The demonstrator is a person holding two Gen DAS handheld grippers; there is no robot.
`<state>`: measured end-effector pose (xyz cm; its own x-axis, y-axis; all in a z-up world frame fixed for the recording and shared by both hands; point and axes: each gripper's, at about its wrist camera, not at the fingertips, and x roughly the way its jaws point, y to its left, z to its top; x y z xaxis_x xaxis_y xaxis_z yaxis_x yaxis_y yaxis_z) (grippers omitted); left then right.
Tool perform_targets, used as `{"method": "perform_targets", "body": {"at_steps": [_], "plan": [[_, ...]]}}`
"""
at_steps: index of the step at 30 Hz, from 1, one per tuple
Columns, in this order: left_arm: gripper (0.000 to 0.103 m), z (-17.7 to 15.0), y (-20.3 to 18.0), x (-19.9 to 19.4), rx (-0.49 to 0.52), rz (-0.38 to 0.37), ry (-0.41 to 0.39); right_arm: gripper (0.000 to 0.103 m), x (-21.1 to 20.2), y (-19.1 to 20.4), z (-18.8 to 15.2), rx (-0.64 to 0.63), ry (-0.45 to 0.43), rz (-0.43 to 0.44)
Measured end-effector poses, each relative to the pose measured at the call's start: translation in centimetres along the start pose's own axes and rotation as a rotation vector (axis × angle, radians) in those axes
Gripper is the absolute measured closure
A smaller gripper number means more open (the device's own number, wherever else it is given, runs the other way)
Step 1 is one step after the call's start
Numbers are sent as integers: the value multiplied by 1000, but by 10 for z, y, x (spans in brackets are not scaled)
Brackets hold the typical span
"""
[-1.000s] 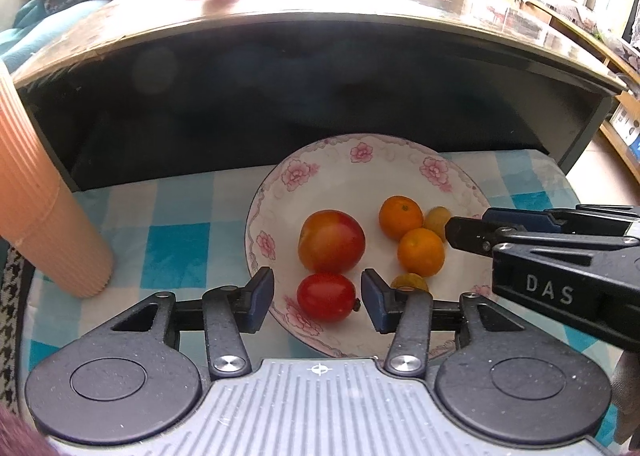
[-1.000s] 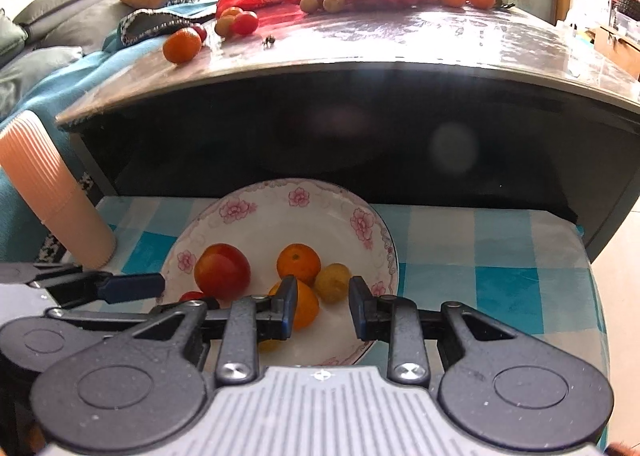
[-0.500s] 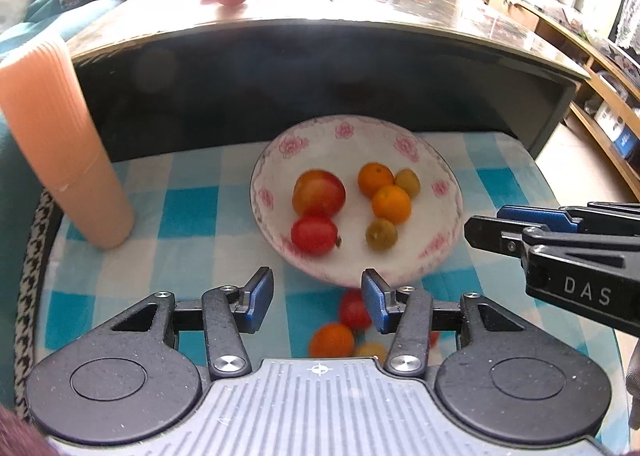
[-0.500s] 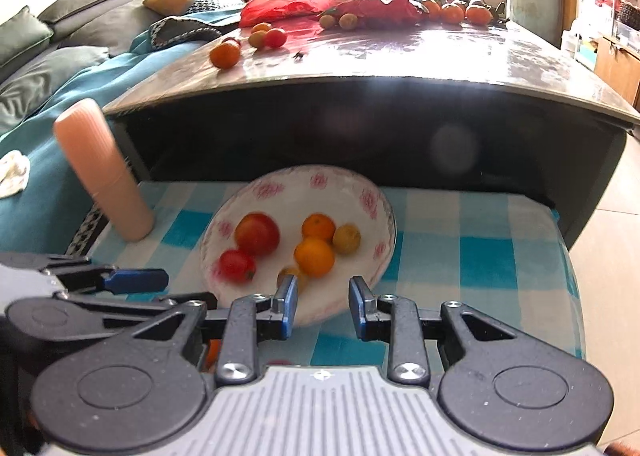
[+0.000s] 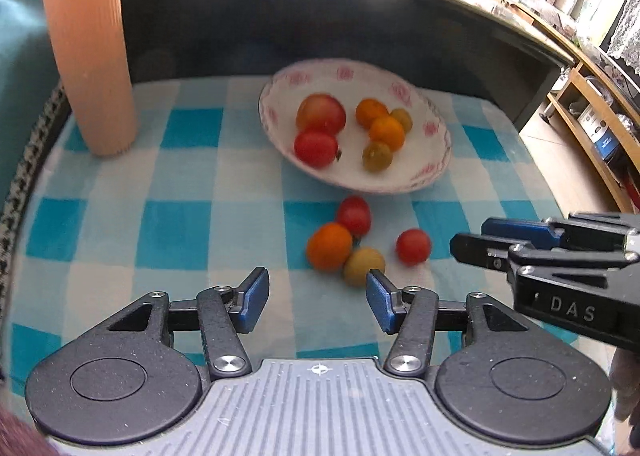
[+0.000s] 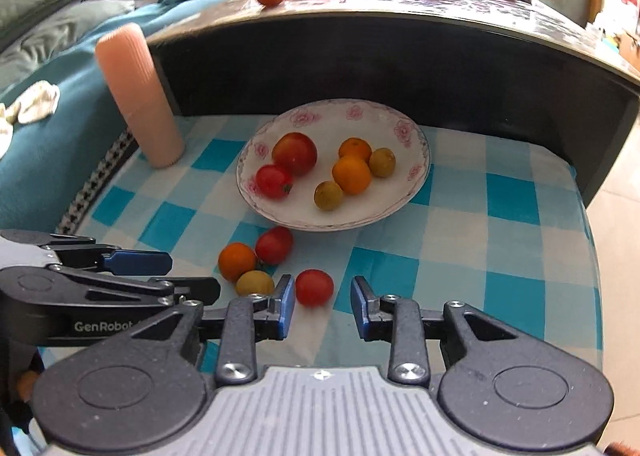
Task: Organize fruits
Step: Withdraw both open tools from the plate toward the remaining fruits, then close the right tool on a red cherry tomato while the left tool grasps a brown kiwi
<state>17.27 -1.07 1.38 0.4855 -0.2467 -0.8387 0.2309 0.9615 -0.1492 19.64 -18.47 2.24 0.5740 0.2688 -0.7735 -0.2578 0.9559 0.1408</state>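
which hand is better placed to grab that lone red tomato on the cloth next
Right. The right gripper is open with the lone red tomato almost between its fingers. The left gripper, also open, faces the yellowish fruit and orange instead, with the tomato off to its side.

A blue-checked cloth [image 6: 472, 240] carries a floral plate [image 6: 404, 132] beyond both fingertip pairs, a ribbed pink cup [image 6: 136, 96] far left, and four loose fruits [image 5: 352, 240] just ahead of the fingers.
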Motion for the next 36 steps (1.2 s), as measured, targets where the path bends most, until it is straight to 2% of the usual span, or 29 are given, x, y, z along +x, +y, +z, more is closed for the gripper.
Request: {"method": "perform_targets", "body": {"at_steps": [3, 15, 20, 27, 29, 36], "plan": [[39, -1, 2, 7, 23, 5, 10, 53, 5, 0, -2, -25, 14, 11], [36, -10, -10, 17, 127, -28, 25, 53, 37, -5, -3, -37, 90, 30], [34, -10, -9, 21, 119, -56, 27, 53, 45, -6, -1, -15, 95, 57], [35, -12, -15, 22, 163, -40, 15, 54, 50, -1, -1, -35, 88, 56], [35, -12, -15, 23, 165, -40, 12, 62, 50, -1, 0, -35, 91, 60], [44, -8, -5, 23, 148, -17, 0, 63, 45, -10, -1, -12, 108, 57]]}}
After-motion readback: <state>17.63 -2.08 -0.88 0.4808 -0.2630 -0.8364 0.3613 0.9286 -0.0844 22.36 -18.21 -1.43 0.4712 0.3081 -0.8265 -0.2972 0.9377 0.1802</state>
